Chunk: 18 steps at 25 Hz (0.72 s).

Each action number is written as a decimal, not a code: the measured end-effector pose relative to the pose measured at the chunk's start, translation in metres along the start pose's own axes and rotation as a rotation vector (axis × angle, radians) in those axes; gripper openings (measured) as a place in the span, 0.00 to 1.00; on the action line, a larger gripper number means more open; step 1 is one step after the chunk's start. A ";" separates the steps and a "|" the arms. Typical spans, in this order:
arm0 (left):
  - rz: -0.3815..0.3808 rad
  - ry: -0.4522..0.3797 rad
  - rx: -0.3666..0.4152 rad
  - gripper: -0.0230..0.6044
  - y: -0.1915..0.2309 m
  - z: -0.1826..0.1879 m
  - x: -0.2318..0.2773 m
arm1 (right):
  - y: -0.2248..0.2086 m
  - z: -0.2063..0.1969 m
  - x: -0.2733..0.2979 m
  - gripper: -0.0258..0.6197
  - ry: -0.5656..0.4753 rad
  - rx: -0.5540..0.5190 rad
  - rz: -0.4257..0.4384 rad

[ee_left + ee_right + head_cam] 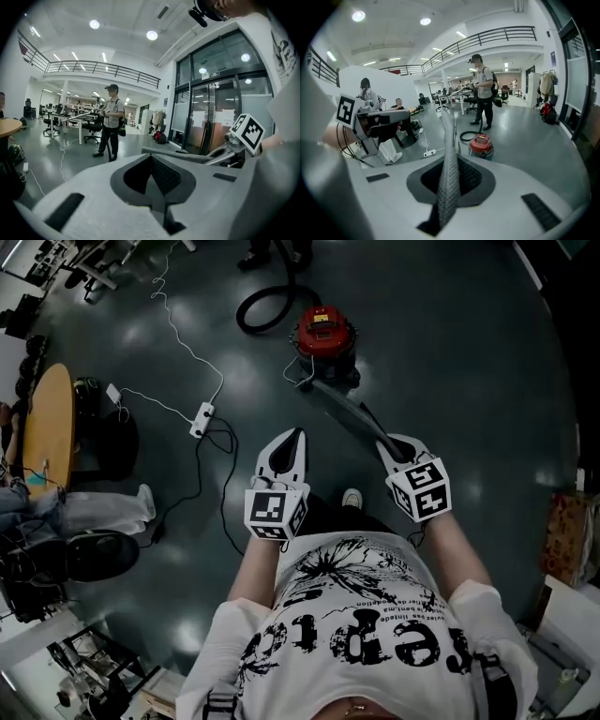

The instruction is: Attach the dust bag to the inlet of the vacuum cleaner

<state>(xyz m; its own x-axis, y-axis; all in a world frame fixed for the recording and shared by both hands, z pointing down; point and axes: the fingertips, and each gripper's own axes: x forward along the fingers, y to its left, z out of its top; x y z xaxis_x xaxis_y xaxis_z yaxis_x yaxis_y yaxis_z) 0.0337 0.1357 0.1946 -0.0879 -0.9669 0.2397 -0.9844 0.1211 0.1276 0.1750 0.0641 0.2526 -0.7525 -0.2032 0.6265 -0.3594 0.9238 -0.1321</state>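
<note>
Near vacuum cleaner (325, 334): right tool (383, 444) pinching dust bag (345, 412); left tool (296, 437) pressed together.

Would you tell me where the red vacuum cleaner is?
In the head view, the round red vacuum cleaner stands top centre on the floor, beside its looped black hose.

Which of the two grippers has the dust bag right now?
The right gripper: its jaws pinch the grey dust bag, which stretches out ahead of it. The left gripper is shut on nothing.
</note>
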 end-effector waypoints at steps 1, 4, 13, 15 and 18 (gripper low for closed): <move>0.003 0.025 0.009 0.04 0.002 -0.005 0.009 | -0.011 0.001 0.006 0.07 0.008 -0.001 -0.001; 0.019 0.085 0.022 0.04 0.016 -0.015 0.036 | -0.037 0.007 0.027 0.07 0.037 -0.005 -0.004; -0.050 0.087 -0.008 0.04 0.093 0.004 0.161 | -0.090 0.039 0.126 0.07 0.125 -0.020 0.024; -0.062 0.089 -0.007 0.04 0.117 0.015 0.193 | -0.101 0.050 0.149 0.07 0.140 -0.039 0.043; -0.090 0.114 0.000 0.04 0.144 0.018 0.237 | -0.119 0.064 0.182 0.07 0.163 -0.061 0.064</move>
<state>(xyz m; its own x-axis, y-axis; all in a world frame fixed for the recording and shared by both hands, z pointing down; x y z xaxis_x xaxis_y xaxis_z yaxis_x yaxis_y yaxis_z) -0.1317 -0.0801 0.2524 0.0182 -0.9419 0.3353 -0.9875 0.0356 0.1536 0.0451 -0.1037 0.3332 -0.6716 -0.0924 0.7351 -0.2755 0.9522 -0.1320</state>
